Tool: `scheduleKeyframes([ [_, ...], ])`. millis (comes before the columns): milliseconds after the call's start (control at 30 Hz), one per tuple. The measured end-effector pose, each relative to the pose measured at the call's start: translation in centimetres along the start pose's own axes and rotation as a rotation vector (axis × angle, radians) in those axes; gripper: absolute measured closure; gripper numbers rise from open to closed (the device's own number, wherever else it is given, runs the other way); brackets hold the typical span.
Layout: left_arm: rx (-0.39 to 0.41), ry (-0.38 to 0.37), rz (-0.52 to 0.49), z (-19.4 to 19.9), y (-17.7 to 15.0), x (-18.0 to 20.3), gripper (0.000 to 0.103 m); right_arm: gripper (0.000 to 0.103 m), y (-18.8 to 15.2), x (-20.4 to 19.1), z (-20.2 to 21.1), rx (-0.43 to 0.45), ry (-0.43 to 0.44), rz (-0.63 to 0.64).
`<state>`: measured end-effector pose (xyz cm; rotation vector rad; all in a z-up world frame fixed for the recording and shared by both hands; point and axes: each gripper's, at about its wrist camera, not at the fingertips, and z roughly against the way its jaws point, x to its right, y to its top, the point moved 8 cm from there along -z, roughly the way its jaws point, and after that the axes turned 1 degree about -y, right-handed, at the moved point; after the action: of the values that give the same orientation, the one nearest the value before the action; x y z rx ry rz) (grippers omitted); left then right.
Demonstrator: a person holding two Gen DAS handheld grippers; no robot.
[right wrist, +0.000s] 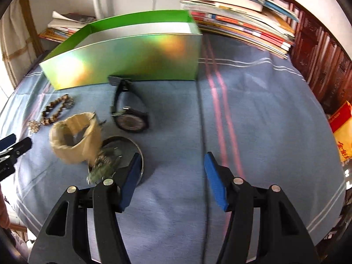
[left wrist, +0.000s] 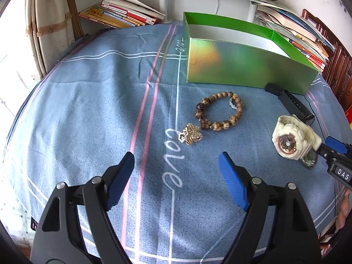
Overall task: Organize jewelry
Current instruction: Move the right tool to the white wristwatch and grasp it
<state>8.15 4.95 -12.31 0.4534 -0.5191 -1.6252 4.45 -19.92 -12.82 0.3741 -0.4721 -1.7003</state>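
Left gripper (left wrist: 177, 160) jaws wide, holding nothing, over blue patterned cloth (left wrist: 88, 110). Brown wooden bead bracelet (left wrist: 219, 113) at 12 o'clock of it, gold butterfly brooch (left wrist: 191, 133) touching the bracelet's 7 o'clock. Cream plastic wristwatch (left wrist: 292, 139) at 2 o'clock. Open green cardboard box (left wrist: 242, 66) beyond. Right gripper (right wrist: 172, 161) jaws wide, empty; black wristwatch (right wrist: 132, 118) at 11 o'clock.

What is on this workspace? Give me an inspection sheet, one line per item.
Surface: blue cloth with pink and white stripes.
Job's things: green box, open; bead bracelet; butterfly brooch; white watch; black watch; round tin holding greenish jewelry.
Clutter: nothing seen on the cloth.
Grippers: left hand-held gripper open, empty, above the cloth; right hand-held gripper open, empty, near the tin.
Cables: thin black cable beside the watches.
Surroundings: book stacks, curtain, wooden furniture.
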Motion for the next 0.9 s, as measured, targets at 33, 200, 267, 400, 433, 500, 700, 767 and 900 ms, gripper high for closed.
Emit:
scheduleKeyframes([
  [33, 0.000, 0.000, 0.000, 0.0, 0.0, 0.0, 0.023, 0.044, 0.0, 0.5, 0.0, 0.001, -0.012, -0.006],
  [200, -0.004, 0.000, -0.001, 0.0, 0.0, 0.2, 0.023, 0.044, -0.4, 2.2, 0.1, 0.003, -0.041, -0.032],
  [267, -0.006, 0.000, -0.005, 0.0, 0.0, 0.3, 0.022, 0.044, -0.4, 2.0, 0.2, 0.004, -0.042, -0.027],
  [400, -0.007, 0.001, -0.012, 0.0, 0.0, 0.5, 0.021, 0.044, -0.4, 1.5, 0.1, 0.008, -0.029, -0.022],
  [433, -0.007, 0.001, -0.012, 0.0, 0.0, 0.5, 0.021, 0.044, -0.4, 1.5, 0.1, 0.007, -0.028, -0.024],
  [500, -0.008, 0.002, -0.012, 0.0, -0.1, 0.5, 0.021, 0.044, -0.3, 1.5, 0.1, 0.006, -0.026, -0.027],
  [700, -0.016, 0.003, 0.000, -0.3, 0.0, 0.3, 0.020, 0.044, -0.4, 1.0, 0.9, 0.018, -0.001, -0.027],
  [767, -0.019, 0.005, 0.001, -0.4, 0.0, 0.1, 0.020, 0.044, -0.2, 0.3, 1.8, 0.037, 0.026, -0.016],
  [900, -0.018, 0.004, -0.001, -0.3, 0.0, 0.2, 0.018, 0.043, 0.1, -1.6, 3.3, 0.064, 0.116, 0.016],
])
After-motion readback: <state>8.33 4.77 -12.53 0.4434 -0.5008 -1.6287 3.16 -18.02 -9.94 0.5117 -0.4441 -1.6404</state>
